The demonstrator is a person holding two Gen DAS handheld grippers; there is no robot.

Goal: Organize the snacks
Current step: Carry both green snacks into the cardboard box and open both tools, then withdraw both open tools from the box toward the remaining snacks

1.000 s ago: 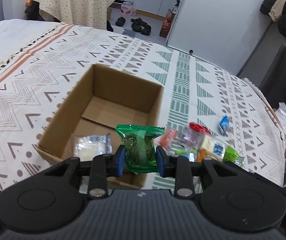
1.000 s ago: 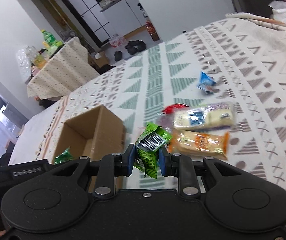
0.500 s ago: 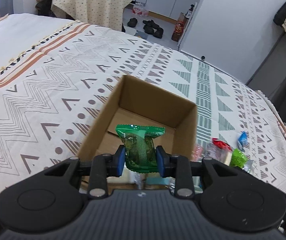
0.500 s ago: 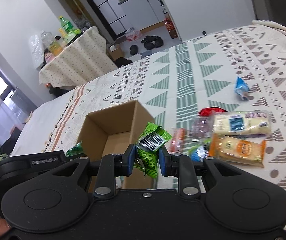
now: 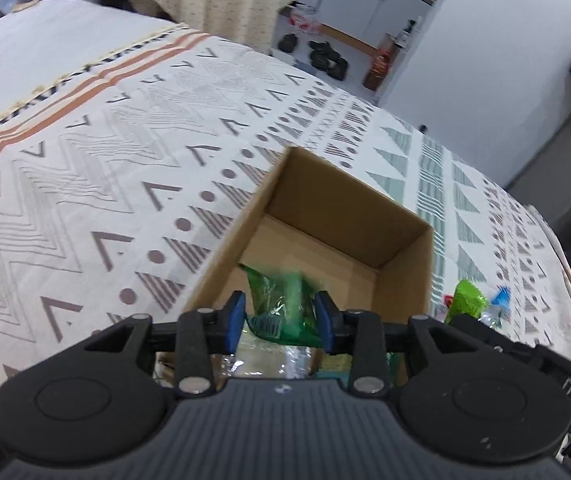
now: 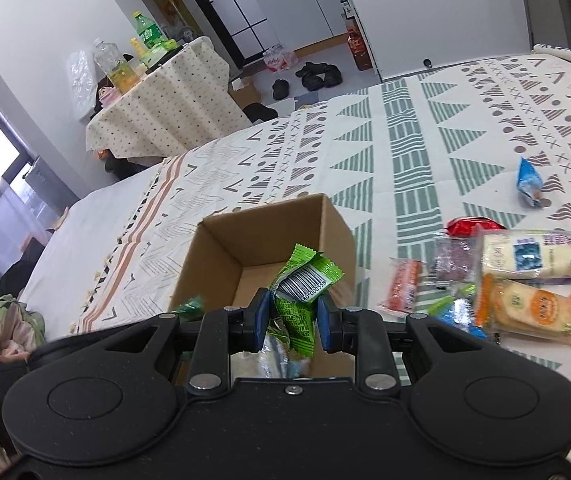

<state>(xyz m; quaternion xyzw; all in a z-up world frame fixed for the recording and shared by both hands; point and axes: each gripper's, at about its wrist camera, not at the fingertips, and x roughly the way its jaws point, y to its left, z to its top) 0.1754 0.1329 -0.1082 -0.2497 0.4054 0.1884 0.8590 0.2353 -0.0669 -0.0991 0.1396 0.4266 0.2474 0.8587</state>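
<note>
Cardboard fills the middle of both my views: the open cardboard box (image 5: 401, 240) sits on the patterned bedspread (image 5: 85, 184) directly ahead of and below my tongs. My left gripper (image 5: 278, 317) has its blue pads spread apart, and the dark green snack packet (image 5: 281, 304) shows blurred between them, over the box's near end; I cannot tell whether the pads touch it. My right gripper (image 6: 291, 316) is clamped on a light green snack packet (image 6: 299, 292) with a barcode on its upturned end, held above the box's (image 6: 253, 240) near edge. Under both tongs, pale wrapped snacks (image 6: 273, 352) already lie on the box floor. Off to the right of my right tongs, more snacks lie loose on the bedspread: an orange cracker pack (image 6: 525, 308), a white bread pack (image 6: 533, 256), a red packet (image 6: 471, 226) and, farther out, a small blue packet (image 6: 529, 188).
</note>
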